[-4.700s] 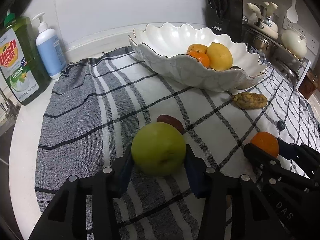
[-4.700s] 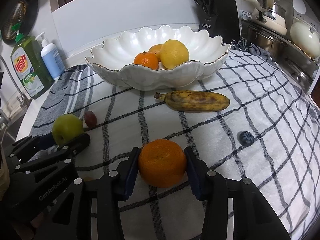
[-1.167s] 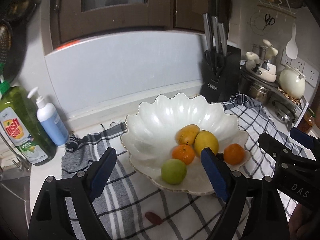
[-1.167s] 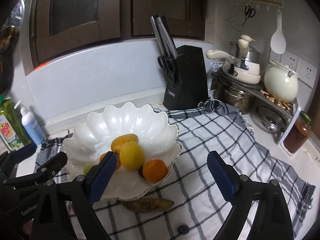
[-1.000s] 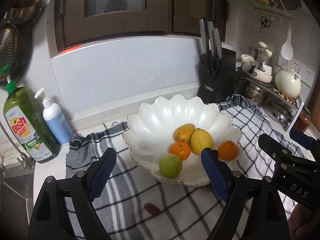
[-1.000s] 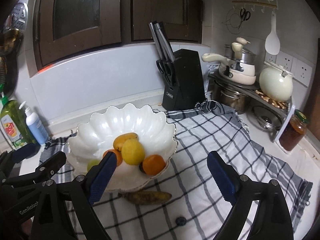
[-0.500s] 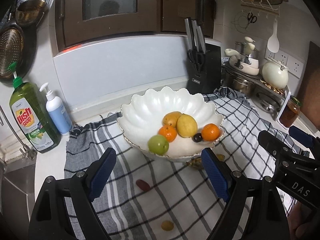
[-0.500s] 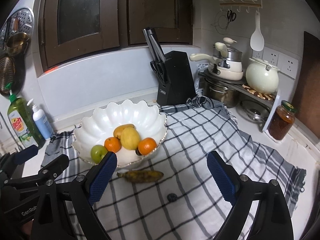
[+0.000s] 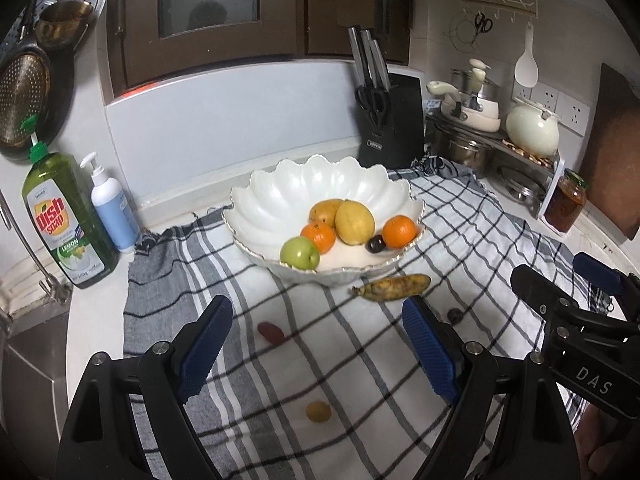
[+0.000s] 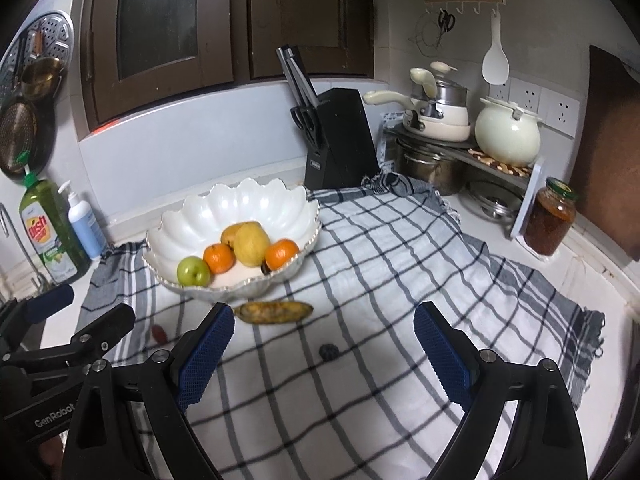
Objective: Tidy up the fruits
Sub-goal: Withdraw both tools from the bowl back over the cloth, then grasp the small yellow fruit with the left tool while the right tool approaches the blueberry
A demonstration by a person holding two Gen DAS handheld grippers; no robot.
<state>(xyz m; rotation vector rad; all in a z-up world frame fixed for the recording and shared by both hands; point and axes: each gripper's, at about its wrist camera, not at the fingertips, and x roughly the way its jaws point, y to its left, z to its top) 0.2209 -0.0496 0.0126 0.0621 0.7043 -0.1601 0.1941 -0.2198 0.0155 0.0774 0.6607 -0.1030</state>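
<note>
Both tongs, left [image 9: 316, 354] and right [image 10: 324, 354], gaped wide, empty | bowl [image 9: 280, 196] collected big fruit | banana [image 9: 392, 287] waited outside, beside it

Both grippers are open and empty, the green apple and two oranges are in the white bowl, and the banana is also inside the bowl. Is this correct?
One detail is wrong: the banana is not inside the white bowl. In the left wrist view it lies on the checked cloth just in front of the bowl. The rest holds: the left gripper and right gripper are open and empty, and the green apple and two oranges are in the bowl.
</note>
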